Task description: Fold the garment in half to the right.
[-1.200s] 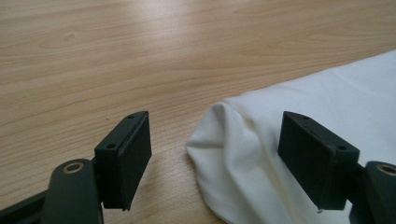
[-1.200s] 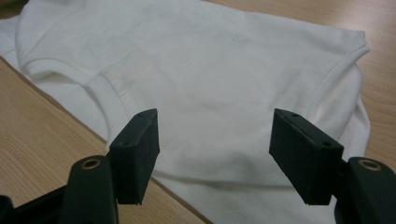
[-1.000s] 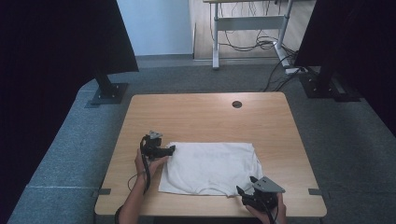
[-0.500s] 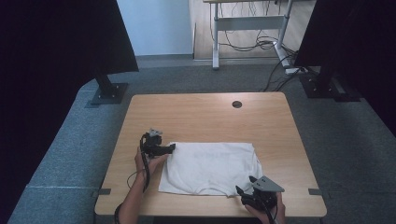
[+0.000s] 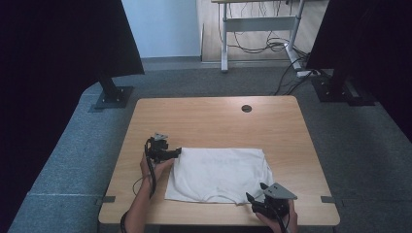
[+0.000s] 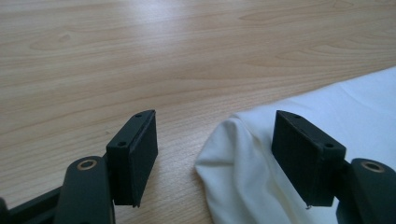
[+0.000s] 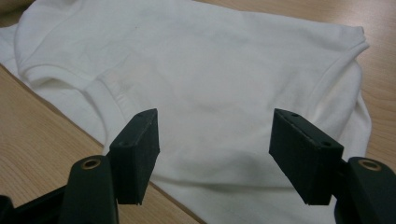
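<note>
A white T-shirt [image 5: 218, 174] lies folded flat on the near half of the wooden table [image 5: 214, 121]. My left gripper [image 5: 176, 152] sits at the shirt's far left corner with its jaws wide apart. In the left gripper view that gripper [image 6: 215, 144] straddles the rounded corner of the shirt [image 6: 247, 168], which touches neither jaw. My right gripper [image 5: 250, 199] is open at the shirt's near right edge. In the right gripper view that gripper [image 7: 214, 149] hovers over the shirt [image 7: 201, 79], its jaws spread above the cloth.
A round cable hole [image 5: 247, 108] is set in the far part of the table. Bare wood stretches beyond the shirt. Black stands [image 5: 112, 93] and a desk frame with cables [image 5: 272, 43] stand on the grey floor behind the table.
</note>
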`<state>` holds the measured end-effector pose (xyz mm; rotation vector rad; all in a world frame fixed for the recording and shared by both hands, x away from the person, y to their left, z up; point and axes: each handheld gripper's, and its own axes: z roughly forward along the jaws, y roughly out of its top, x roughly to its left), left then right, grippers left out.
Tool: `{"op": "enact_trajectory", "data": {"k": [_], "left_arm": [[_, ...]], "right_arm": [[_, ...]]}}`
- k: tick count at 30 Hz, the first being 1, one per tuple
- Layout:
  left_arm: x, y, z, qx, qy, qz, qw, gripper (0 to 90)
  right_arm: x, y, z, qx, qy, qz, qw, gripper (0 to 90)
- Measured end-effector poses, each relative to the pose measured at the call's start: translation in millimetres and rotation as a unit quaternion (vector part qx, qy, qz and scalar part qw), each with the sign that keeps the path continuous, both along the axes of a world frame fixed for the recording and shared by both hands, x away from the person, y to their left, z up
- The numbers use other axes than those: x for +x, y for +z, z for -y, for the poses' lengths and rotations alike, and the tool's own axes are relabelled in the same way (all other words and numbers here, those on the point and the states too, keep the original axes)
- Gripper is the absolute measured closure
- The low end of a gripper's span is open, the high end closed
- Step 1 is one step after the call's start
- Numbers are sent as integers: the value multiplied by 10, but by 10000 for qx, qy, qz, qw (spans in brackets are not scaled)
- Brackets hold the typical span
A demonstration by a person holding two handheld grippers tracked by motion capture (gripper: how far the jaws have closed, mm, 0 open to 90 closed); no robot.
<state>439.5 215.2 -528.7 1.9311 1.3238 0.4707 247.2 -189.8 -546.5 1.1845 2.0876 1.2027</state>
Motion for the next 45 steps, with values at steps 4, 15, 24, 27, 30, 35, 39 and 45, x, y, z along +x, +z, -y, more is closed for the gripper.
{"op": "enact_trajectory", "data": {"k": [4, 15, 24, 27, 30, 35, 39, 45], "left_arm": [[28, -31, -1, 78, 77, -81, 9999, 311], [53, -149, 43, 12, 56, -124, 9999, 341], [59, -174, 46, -344, -207, -82, 9992, 548], [60, -183, 30, -609, -251, -136, 9977, 672], [36, -170, 28, -711, -215, -82, 9972, 769], [-56, -82, 12, -743, -186, 77, 9970, 822], [-198, 18, 33, -689, -179, 269, 9971, 829], [-448, 109, 14, -679, -126, 417, 9967, 829]], "right_arm": [[-3, 2, -11, -21, 12, 13, 10000, 329], [-2, -4, -24, -57, 34, -9, 10000, 329], [-7, -1, -53, -69, 95, -9, 9999, 330], [-10, 3, -45, -57, 84, 1, 9999, 331], [-11, 7, -36, -43, 74, 2, 10000, 331], [-10, 9, -51, -26, 93, 6, 10000, 331], [-16, 15, -115, -30, 181, 16, 9998, 333], [-25, 26, -198, -58, 336, 32, 9994, 335]]}}
